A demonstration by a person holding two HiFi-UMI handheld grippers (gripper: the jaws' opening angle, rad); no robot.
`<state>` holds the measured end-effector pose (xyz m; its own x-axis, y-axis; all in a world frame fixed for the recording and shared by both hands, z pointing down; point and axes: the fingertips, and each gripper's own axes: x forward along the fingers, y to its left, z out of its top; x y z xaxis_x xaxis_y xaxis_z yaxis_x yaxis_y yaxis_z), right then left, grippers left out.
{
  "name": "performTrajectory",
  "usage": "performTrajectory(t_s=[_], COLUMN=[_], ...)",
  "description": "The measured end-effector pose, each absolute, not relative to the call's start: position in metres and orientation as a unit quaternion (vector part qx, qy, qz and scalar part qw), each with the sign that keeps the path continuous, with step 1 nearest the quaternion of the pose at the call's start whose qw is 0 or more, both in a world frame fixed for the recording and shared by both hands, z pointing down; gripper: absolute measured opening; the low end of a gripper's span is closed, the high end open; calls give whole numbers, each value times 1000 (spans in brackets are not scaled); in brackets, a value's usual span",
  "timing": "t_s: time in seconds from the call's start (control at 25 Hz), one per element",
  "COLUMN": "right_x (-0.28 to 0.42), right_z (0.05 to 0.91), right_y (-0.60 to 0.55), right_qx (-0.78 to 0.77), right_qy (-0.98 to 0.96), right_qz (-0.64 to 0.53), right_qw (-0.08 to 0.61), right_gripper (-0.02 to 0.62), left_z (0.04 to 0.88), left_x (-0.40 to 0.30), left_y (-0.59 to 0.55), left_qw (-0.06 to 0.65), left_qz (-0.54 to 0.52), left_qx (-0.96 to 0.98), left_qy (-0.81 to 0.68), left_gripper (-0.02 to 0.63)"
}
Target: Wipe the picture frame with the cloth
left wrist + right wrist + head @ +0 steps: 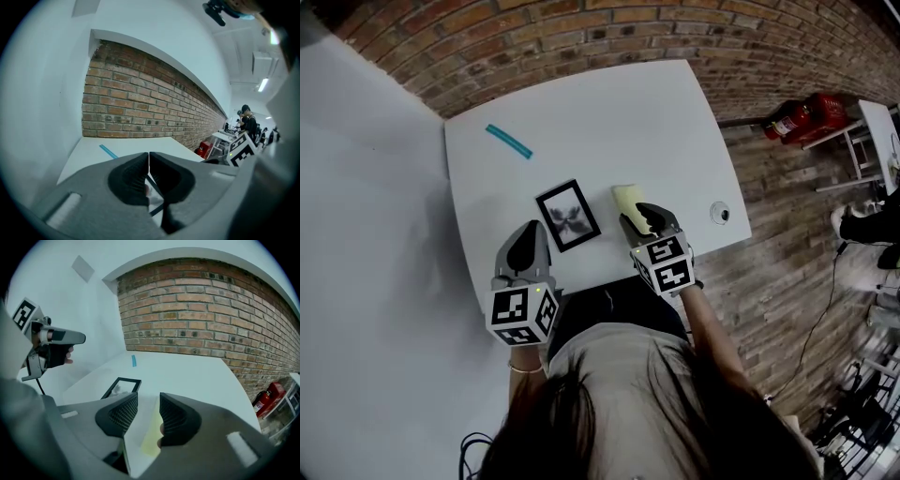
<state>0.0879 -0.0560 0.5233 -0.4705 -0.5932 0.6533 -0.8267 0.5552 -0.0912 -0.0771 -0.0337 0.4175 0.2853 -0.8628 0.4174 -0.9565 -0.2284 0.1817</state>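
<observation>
The black-rimmed picture frame (pixel 567 216) lies flat on the white table (pixel 609 122), also visible in the right gripper view (pixel 123 386). Just right of it lies the pale yellow cloth (pixel 628 200). My right gripper (pixel 648 218) hovers over the cloth's near end with its jaws open; the cloth (pixel 152 437) shows through the gap between the fingers (pixel 148 401), untouched. My left gripper (pixel 528 236) is held near the table's front edge, left of the frame, shut with nothing in it (pixel 149 157).
A teal stick (pixel 508 142) lies at the table's back left. A small round white object (pixel 720 213) sits near the right edge. A brick wall runs behind the table, and a red fire extinguisher (pixel 802 117) stands on the floor to the right.
</observation>
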Motion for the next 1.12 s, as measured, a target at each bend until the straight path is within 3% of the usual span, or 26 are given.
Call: performTrajectory(t_s=[0.48,1.12], right_x=[98,109], right_z=[566,613], right_y=[-52,-41], right_qx=[412,377], right_qy=[-813,-797], right_qz=[236,267], right_qw=[337,388], right_gripper=[186,187], left_z=[420,428], left_x=[-75,-71], left_y=[-31,-33], left_qw=[208,222], left_qz=[128,135], left_qx=[768,753], left_qy=[-592,-604], left_gripper=[0,0])
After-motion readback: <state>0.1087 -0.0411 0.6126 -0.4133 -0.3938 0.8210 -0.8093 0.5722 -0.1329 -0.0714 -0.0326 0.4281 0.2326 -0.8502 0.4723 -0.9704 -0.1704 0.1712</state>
